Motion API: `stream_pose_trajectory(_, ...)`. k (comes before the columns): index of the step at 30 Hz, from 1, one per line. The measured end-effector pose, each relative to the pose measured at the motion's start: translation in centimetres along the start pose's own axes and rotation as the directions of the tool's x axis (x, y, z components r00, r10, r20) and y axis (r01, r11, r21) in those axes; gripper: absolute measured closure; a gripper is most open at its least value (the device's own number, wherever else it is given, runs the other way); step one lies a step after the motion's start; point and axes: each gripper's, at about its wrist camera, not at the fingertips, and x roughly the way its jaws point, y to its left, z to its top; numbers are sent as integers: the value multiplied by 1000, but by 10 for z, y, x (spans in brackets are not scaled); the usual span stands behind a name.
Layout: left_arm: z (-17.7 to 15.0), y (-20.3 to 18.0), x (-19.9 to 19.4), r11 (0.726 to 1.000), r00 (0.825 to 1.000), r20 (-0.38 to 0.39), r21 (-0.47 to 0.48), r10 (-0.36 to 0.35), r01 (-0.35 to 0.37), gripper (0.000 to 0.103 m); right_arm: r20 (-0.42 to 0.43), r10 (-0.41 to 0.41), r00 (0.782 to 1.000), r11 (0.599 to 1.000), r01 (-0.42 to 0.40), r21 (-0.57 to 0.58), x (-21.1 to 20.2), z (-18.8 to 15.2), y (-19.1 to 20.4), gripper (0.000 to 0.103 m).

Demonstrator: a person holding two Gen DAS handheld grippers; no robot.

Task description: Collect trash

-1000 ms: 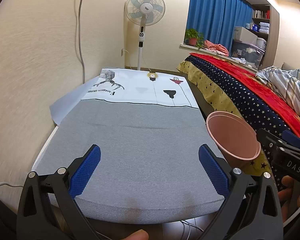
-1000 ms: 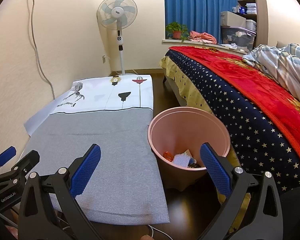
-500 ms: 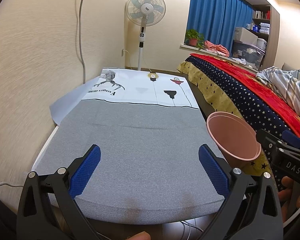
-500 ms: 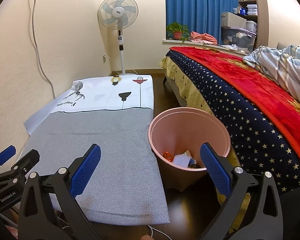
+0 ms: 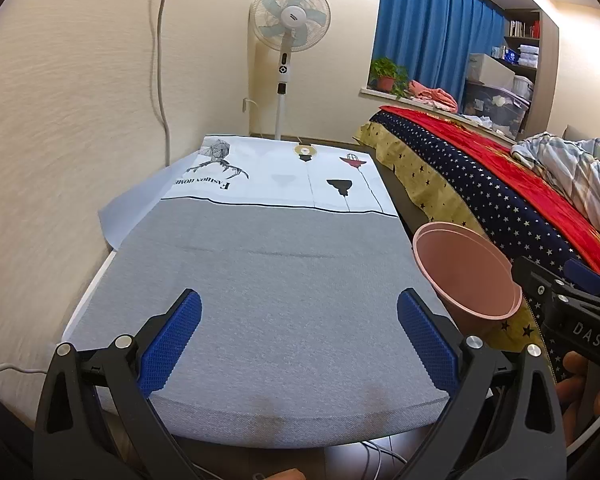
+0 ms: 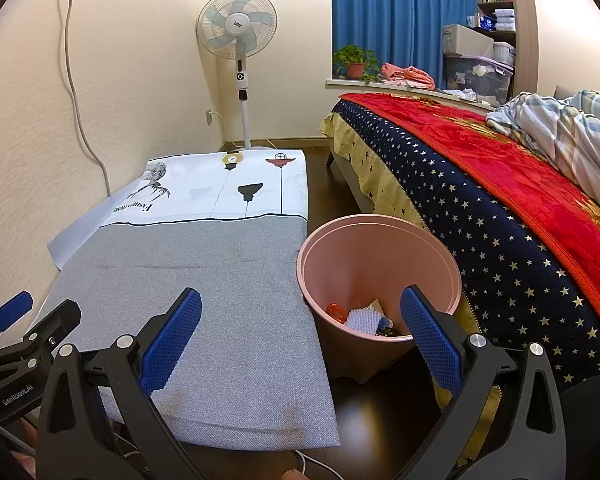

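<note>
A pink trash bin (image 6: 380, 276) stands on the dark floor between the low table and the bed. It holds an orange scrap, a white and blue crumpled piece and dark bits (image 6: 360, 318). The bin also shows at the right of the left wrist view (image 5: 466, 272). My right gripper (image 6: 300, 334) is open and empty, above the table's right front edge and the bin. My left gripper (image 5: 298, 336) is open and empty over the near end of the grey cloth (image 5: 280, 280). I see no loose trash on the cloth.
The low table carries a grey and white printed cloth (image 6: 220, 192). A bed with a starred red and navy blanket (image 6: 500, 184) runs along the right. A standing fan (image 6: 238, 32) is at the far wall. A cable (image 6: 80, 80) hangs down the left wall.
Nothing has visibly changed beyond a slight drift of both views. Both grippers stay open and empty.
</note>
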Motion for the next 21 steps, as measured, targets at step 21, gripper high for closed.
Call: stream_pose_trajectory(21,-2,-2,4,1000,1000,-13,-2,17,-17,8,0,0,1000,1000,0,-2,0,0,1,5)
